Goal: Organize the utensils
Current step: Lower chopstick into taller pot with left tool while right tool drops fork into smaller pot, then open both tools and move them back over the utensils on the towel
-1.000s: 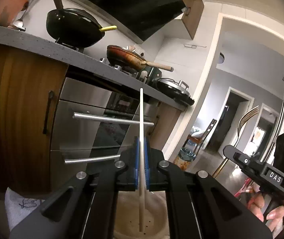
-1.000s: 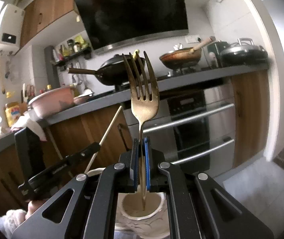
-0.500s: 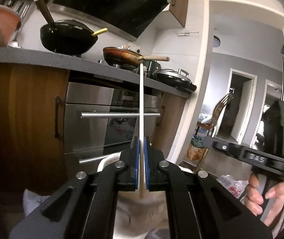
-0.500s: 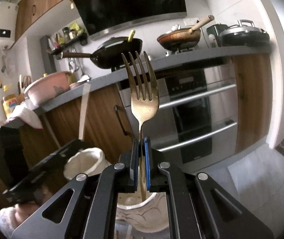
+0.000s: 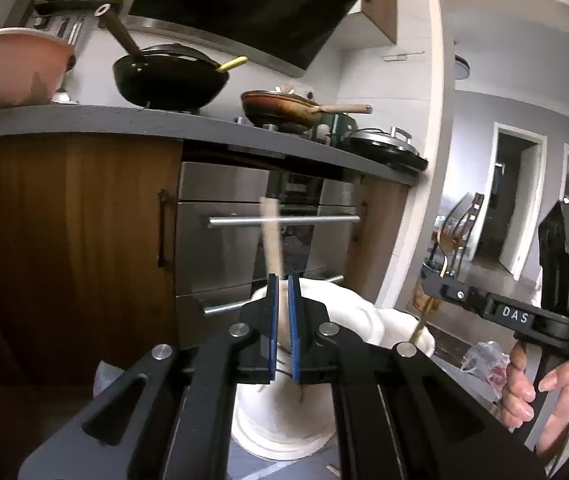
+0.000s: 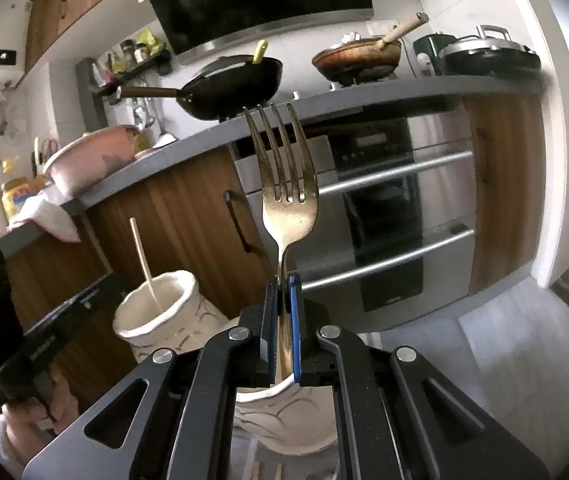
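Both pairs of jaws are clamped tight on a utensil. The left gripper pinches a pale wooden chopstick between its blue pads; the stick rises almost upright, tipped slightly left and blurred, with its lower end going down into a white ceramic holder directly below the fingers. From the right wrist view the same chopstick stands slanted inside that cream-white holder, whose rim is wavy and whose side carries dark curved lines. The right gripper grips the neck of a gold-coloured metal fork, four tines pointing up, its surface dull and a little tarnished. The handle drops into a second white holder just under the jaws, and that one stands just to the right of the first. A hand holds the right gripper at the right edge of the left wrist view.

Behind, from left to right: a pink pot on a grey countertop, brown wooden cabinet doors, a black wok with a yellow utensil in it, a stainless oven with two bar handles, a brown frying pan and a lidded dark pan. A black range hood hangs above. The floor at right is pale tile.
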Available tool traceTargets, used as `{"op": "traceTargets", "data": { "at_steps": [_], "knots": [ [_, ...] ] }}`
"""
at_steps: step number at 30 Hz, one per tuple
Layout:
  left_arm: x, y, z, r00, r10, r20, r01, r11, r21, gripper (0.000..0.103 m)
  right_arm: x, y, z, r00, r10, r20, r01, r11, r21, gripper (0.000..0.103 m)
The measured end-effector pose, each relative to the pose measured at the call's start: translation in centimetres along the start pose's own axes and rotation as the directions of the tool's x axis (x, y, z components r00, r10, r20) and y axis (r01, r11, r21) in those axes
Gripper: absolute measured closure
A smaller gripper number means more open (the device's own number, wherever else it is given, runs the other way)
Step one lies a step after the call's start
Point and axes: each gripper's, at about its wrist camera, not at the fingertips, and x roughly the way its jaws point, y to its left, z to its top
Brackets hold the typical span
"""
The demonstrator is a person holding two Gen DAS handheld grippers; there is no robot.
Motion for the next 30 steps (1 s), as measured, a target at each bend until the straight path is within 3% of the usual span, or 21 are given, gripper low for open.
{"op": "traceTargets", "data": {
  "at_steps": [2, 6, 8, 10, 14, 16, 18, 22, 24, 29, 30],
  "knots": [
    [0.0, 0.4, 0.0, 1.000, 0.010, -0.004, -0.010, 1.000, -0.006, 0.096, 0.4, -0.2, -0.1, 1.000, 0.001, -0.014, -0.001, 1.000, 0.012, 0.096],
    [-0.1, 1.1, -0.2, 0.999, 0.037, -0.012, -0.037, 0.999, -0.028, 0.069, 0.7, -0.4, -0.3, 1.000, -0.010, -0.024, 0.010, 1.000, 0.008, 0.096],
    [-0.2, 1.2, -0.2, 0.999, 0.050, -0.008, -0.050, 0.998, -0.028, 0.063, 0.8, -0.5, -0.4, 1.000, -0.012, -0.026, 0.012, 1.000, 0.008, 0.096],
    [-0.4, 1.2, -0.2, 0.998, 0.064, -0.006, -0.064, 0.998, -0.025, 0.050, 0.9, -0.6, -0.5, 0.999, -0.017, -0.028, 0.018, 1.000, 0.010, 0.096],
    [-0.9, 1.2, -0.3, 0.996, 0.085, 0.005, -0.085, 0.996, -0.021, 0.037, 1.0, -0.8, -0.5, 0.999, -0.029, -0.033, 0.030, 0.999, 0.011, 0.095],
    [-1.1, 1.2, -0.3, 0.995, 0.098, 0.010, -0.098, 0.995, -0.017, 0.026, 1.1, -0.8, -0.6, 0.999, -0.030, -0.037, 0.031, 0.999, 0.010, 0.094],
    [-1.4, 1.1, -0.5, 0.995, 0.101, 0.009, -0.101, 0.995, -0.016, 0.024, 1.1, -0.8, -0.6, 0.999, -0.034, -0.042, 0.035, 0.999, 0.005, 0.092],
    [-1.7, 0.9, -0.6, 0.994, 0.113, -0.004, -0.113, 0.994, -0.008, 0.019, 1.0, -0.9, -0.7, 0.999, -0.031, -0.040, 0.031, 0.999, 0.015, 0.064],
    [-2.1, 0.7, -0.7, 0.993, 0.115, -0.005, -0.115, 0.993, -0.005, 0.018, 0.6, -0.9, -0.8, 0.999, -0.029, -0.038, 0.029, 0.999, 0.015, 0.058],
    [-3.5, 0.0, -0.8, 0.992, 0.129, -0.010, -0.129, 0.992, -0.006, 0.005, -0.8, -0.7, -1.1, 0.999, -0.027, -0.031, 0.028, 1.000, 0.015, 0.025],
    [-3.7, -0.1, -0.8, 0.991, 0.134, -0.010, -0.134, 0.991, -0.004, 0.006, -1.2, -0.7, -1.2, 0.999, -0.032, -0.026, 0.032, 0.999, 0.015, 0.023]
  ]
}}
